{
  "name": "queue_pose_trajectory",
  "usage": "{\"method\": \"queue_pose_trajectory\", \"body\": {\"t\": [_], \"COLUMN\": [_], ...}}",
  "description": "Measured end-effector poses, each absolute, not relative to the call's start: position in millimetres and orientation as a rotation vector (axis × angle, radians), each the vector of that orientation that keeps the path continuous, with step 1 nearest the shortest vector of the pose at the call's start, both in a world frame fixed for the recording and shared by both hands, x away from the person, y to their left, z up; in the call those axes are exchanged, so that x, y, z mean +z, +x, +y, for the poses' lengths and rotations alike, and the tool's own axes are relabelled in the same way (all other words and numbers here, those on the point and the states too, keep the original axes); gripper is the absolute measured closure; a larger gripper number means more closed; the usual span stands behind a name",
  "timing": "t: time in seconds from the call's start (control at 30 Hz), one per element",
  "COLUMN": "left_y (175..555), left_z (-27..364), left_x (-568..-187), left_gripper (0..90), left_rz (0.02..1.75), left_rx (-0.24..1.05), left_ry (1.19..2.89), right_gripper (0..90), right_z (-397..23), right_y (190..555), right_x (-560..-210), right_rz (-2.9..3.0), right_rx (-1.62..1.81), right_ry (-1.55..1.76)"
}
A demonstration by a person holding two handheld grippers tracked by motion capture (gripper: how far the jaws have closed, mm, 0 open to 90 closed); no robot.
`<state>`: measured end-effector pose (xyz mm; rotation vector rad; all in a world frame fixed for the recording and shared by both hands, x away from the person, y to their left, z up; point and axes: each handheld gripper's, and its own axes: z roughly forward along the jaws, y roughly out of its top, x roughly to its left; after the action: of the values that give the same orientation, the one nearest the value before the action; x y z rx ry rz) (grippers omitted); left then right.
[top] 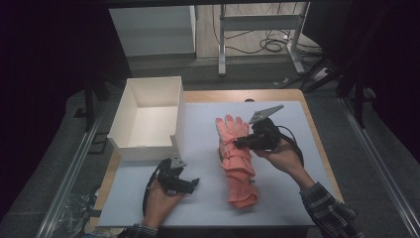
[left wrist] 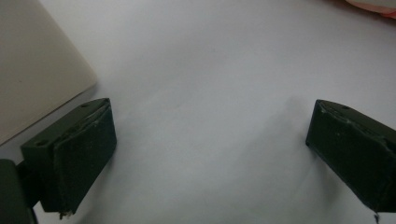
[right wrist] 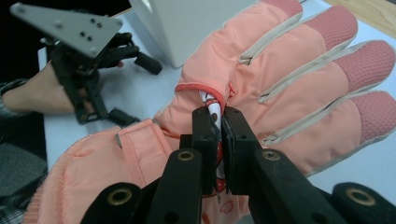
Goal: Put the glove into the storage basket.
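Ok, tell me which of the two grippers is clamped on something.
The right gripper, over the pink glove: its jaws are shut on a white printed tag at the glove. The left gripper hangs open over bare table.

One white box [top: 148, 119] stands open on the surface [top: 208, 198]. Right of the box lie pink gloves [top: 237, 158], stacked; two can be made out in the high view, though the pile may hide more (the layers blur together). Two grippers are in play: the left gripper [top: 194, 182] in front of the box, the right gripper [top: 236, 144] over the gloves. One small printed tag [right wrist: 214, 108] sits on the top glove. Two hands show, one per gripper.
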<state>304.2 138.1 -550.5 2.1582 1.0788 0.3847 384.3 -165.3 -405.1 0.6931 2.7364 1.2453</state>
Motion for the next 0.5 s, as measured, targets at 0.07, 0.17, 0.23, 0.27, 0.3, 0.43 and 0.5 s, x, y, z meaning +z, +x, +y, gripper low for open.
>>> {"method": "queue_pose_trajectory", "body": {"t": [0.07, 0.17, 0.23, 0.27, 0.3, 0.43, 0.5], "left_y": [304, 304, 304, 304, 304, 304, 304], "left_z": [138, 138, 138, 138, 138, 138, 138], "left_x": [-550, -550, -550, -550, -550, -550, -550], "left_gripper": [1.6, 1.6, 1.6, 1.6, 1.6, 1.6, 1.6], "left_rz": [1.079, 1.079, 1.08, 1.082, 1.081, 1.081, 1.081], "left_rx": [0.384, 0.383, 0.381, 0.38, 0.38, 0.38, 0.382], "left_ry": [2.159, 2.157, 2.159, 2.157, 2.158, 2.157, 2.156], "right_gripper": [84.4, 84.4, 84.4, 84.4, 84.4, 84.2, 84.1], "right_z": [-169, -174, -177, -178, -180, -183, -184], "right_y": [379, 370, 363, 361, 357, 348, 345], "right_x": [-406, -408, -410, -412, -414, -423, -428], "right_rz": [2.736, 2.738, 2.742, 2.745, 2.749, 2.765, 2.771], "right_rx": [1.253, 1.253, 1.254, 1.26, 1.257, 1.245, 1.247], "right_ry": [0.692, 0.682, 0.678, 0.674, 0.674, 0.67, 0.671]}}
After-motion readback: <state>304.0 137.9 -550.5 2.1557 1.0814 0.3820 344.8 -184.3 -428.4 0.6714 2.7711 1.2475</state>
